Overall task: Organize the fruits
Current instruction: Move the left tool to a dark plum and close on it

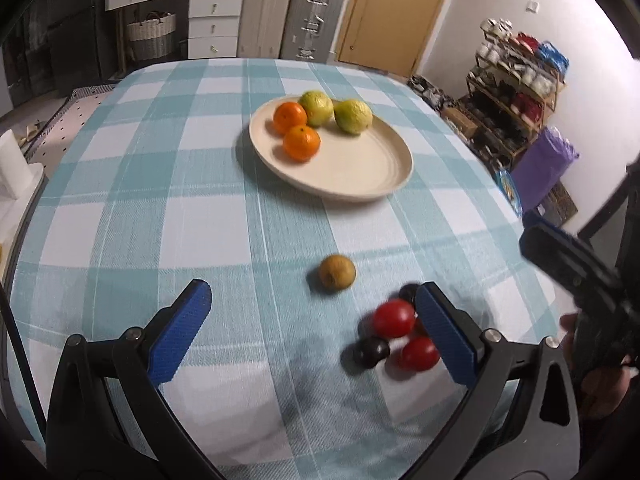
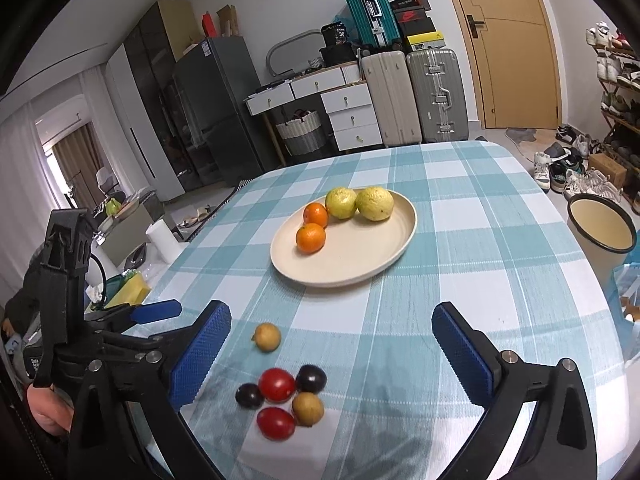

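Note:
A cream plate (image 1: pixel 360 168) (image 2: pixel 360 256) on the checked tablecloth holds two oranges (image 1: pixel 297 124) (image 2: pixel 311 226) and two yellow-green fruits (image 1: pixel 353 116) (image 2: pixel 374 203). Nearer me lie a lone small brown fruit (image 1: pixel 337 272) (image 2: pixel 267 336) and a cluster: two red tomatoes (image 1: pixel 394 318) (image 2: pixel 277 385), two dark plums (image 1: pixel 371 352) (image 2: pixel 311 378) and a second brown fruit (image 2: pixel 307 409). My left gripper (image 1: pixel 316 332) is open and empty above the cloth, its right finger beside the cluster. My right gripper (image 2: pixel 332 352) is open and empty above the cluster.
The right gripper's body shows at the right edge of the left wrist view (image 1: pixel 580 280); the left gripper shows at the left of the right wrist view (image 2: pixel 156 311). A cream bin (image 2: pixel 602 232) stands beyond the table's right edge. Suitcases, drawers and a shoe rack line the room.

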